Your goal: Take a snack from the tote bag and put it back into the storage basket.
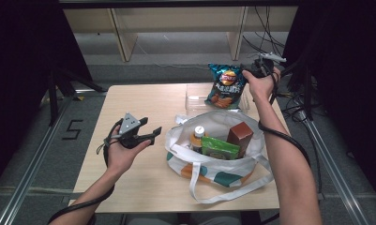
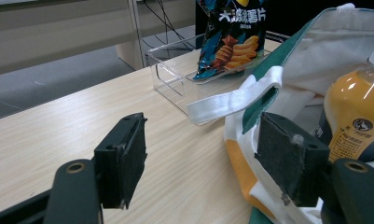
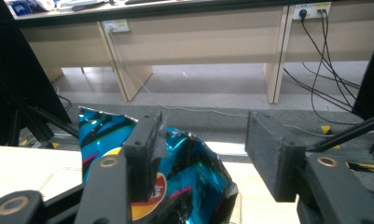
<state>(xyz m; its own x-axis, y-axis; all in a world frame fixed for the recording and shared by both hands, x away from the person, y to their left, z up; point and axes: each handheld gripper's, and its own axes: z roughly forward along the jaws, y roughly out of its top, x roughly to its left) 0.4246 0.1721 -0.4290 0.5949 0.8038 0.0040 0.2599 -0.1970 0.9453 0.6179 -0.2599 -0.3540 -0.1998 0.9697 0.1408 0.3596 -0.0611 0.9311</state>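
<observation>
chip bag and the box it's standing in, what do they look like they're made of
Chip bag: likely metallised plastic film, glossy; it crinkles and throws sharp reflections. Box: clear rigid plastic, perhaps acrylic; the table shows through its walls and its edges catch light.

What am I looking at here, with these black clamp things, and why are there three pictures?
There is no robot: a person sits at a wooden table holding a hand-operated claw in each hand. The high view looks down from above. The other two pictures come from small cameras riding on the claws, looking out between their black jaws.

The left claw is open and empty beside a white tote bag. The bag holds an orange drink bottle, a green packet and a brown box.

The right claw is at the top of a blue chip bag, which stands in a clear plastic bin. Its jaws stand apart, so the chip bag looks released rather than gripped.
</observation>
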